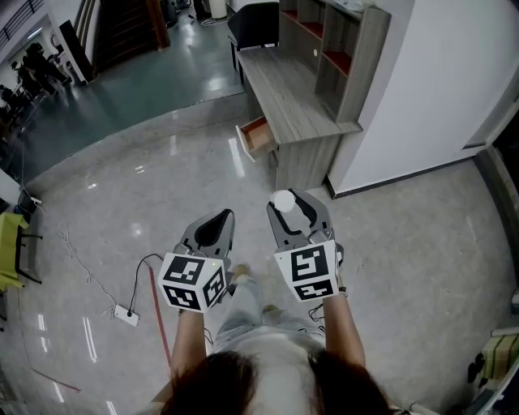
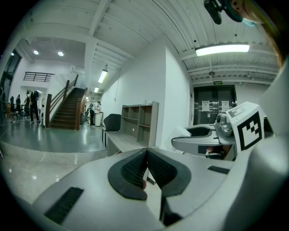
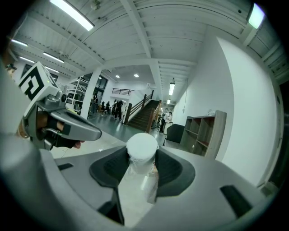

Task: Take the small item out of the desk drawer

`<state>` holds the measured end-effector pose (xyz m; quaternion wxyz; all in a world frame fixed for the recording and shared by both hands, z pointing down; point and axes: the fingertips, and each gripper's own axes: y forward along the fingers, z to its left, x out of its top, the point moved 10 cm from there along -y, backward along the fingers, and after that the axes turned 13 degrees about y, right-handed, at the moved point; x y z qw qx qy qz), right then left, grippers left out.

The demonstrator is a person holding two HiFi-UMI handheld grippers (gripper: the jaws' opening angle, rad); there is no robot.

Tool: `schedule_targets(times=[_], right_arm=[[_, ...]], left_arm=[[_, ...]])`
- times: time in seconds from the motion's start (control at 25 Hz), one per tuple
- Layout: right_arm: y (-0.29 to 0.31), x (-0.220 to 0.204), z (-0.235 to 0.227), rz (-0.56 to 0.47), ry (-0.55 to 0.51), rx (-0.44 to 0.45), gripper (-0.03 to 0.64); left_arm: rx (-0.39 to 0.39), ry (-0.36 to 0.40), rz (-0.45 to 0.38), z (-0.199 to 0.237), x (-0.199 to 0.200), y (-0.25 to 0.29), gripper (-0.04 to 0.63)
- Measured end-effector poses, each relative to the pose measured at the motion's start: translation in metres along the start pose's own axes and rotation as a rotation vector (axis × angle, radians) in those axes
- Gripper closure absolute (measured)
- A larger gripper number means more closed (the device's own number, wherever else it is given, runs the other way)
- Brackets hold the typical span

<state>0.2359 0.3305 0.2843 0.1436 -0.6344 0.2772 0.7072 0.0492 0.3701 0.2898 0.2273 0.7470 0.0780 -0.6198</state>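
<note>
My right gripper (image 1: pixel 285 204) is shut on a small clear bottle with a white cap (image 1: pixel 284 200), held in the air well short of the desk; the bottle with its white cap (image 3: pixel 142 149) sits between the dark pads in the right gripper view. My left gripper (image 1: pixel 217 224) hangs beside it, shut with nothing in it; its ribbed pads (image 2: pixel 135 168) meet. The wooden desk (image 1: pixel 288 101) stands ahead against the wall, with its drawer (image 1: pixel 256 136) pulled open toward the left.
A shelf unit (image 1: pixel 340 49) stands on the desk's right side. A dark chair (image 1: pixel 255 23) is at the desk's far end. A white power strip with cable (image 1: pixel 127 314) lies on the glossy floor at left. A white wall (image 1: pixel 422 89) is at right.
</note>
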Motion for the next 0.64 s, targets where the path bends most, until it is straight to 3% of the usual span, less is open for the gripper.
schedule_targets(times=[0.64], right_arm=[[0.017,-0.001,-0.009,-0.01,0.023,0.002,0.428]], left_arm=[[0.001,0.007,0.016,0.008,-0.001,0.015,0.58]])
